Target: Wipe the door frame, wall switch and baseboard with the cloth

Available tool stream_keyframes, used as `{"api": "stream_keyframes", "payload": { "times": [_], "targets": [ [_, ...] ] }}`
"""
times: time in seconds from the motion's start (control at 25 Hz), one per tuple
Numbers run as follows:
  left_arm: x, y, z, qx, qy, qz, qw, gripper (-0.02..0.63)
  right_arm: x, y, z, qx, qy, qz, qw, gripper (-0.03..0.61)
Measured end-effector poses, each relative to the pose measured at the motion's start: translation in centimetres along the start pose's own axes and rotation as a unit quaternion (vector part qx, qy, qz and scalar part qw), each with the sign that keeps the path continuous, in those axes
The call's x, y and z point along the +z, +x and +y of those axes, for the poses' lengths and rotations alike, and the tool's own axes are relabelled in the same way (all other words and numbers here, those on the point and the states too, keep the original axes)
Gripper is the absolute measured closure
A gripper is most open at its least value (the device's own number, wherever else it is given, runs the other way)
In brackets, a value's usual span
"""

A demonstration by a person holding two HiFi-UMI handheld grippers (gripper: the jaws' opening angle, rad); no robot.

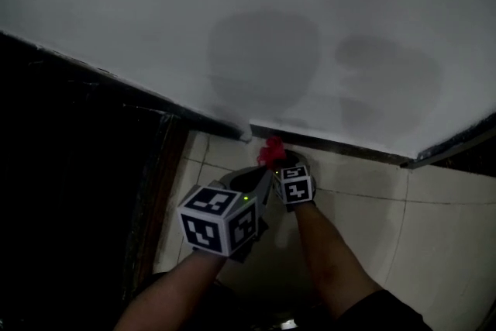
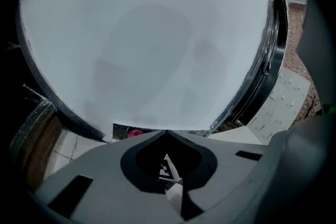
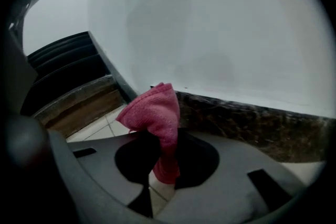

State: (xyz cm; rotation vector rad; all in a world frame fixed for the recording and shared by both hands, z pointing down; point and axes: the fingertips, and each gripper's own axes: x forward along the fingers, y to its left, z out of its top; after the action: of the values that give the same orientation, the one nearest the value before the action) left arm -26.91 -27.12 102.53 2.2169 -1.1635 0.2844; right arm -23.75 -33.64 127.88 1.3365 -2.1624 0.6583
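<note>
A pink cloth (image 1: pixel 271 151) is bunched in my right gripper (image 1: pixel 280 160), which is shut on it. The cloth's tip (image 3: pixel 155 113) sits at the end of the dark speckled baseboard (image 3: pixel 252 118), right by the wall corner. The baseboard (image 1: pixel 341 147) runs along the foot of the white wall. My left gripper (image 1: pixel 260 176) hovers just left of the right one and a little nearer me, jaws shut with nothing in them (image 2: pixel 167 132). From it, a bit of the cloth (image 2: pixel 135 133) shows beyond the jaws. The dark door frame (image 1: pixel 155 190) stands at the left. No wall switch shows.
The white wall (image 1: pixel 271 27) fills the top, with two darker grey patches on it. Pale floor tiles (image 1: pixel 434 244) spread to the right. A second dark frame edge (image 1: pixel 457 147) meets the wall at far right. A wooden threshold (image 3: pixel 73 105) lies left of the corner.
</note>
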Motion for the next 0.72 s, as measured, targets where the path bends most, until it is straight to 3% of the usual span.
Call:
{"api": "stream_keyframes", "payload": {
  "times": [0.16,0.24,0.48,0.6,0.72],
  "targets": [
    [0.0,-1.5,1.7,0.017,0.006,0.000,0.9998,0.621,1.3,3.0,3.9,0.059,-0.061,-0.001,0.996,0.520],
    [-0.2,-2.2,2.8,0.029,0.004,0.001,0.9996,0.621,2.2,4.4,4.2,0.072,-0.067,-0.007,0.995,0.520],
    [-0.3,-3.5,5.4,0.066,0.016,0.007,0.9977,0.621,3.0,6.5,3.6,0.077,-0.012,-0.003,0.997,0.520],
    [0.0,-3.9,5.3,0.062,0.010,0.000,0.9980,0.621,2.9,6.8,3.5,0.057,0.004,-0.005,0.998,0.520],
    [0.2,-4.0,4.4,0.049,0.007,-0.006,0.9988,0.621,2.6,6.5,1.7,0.031,0.069,-0.010,0.997,0.518]
  ]
}}
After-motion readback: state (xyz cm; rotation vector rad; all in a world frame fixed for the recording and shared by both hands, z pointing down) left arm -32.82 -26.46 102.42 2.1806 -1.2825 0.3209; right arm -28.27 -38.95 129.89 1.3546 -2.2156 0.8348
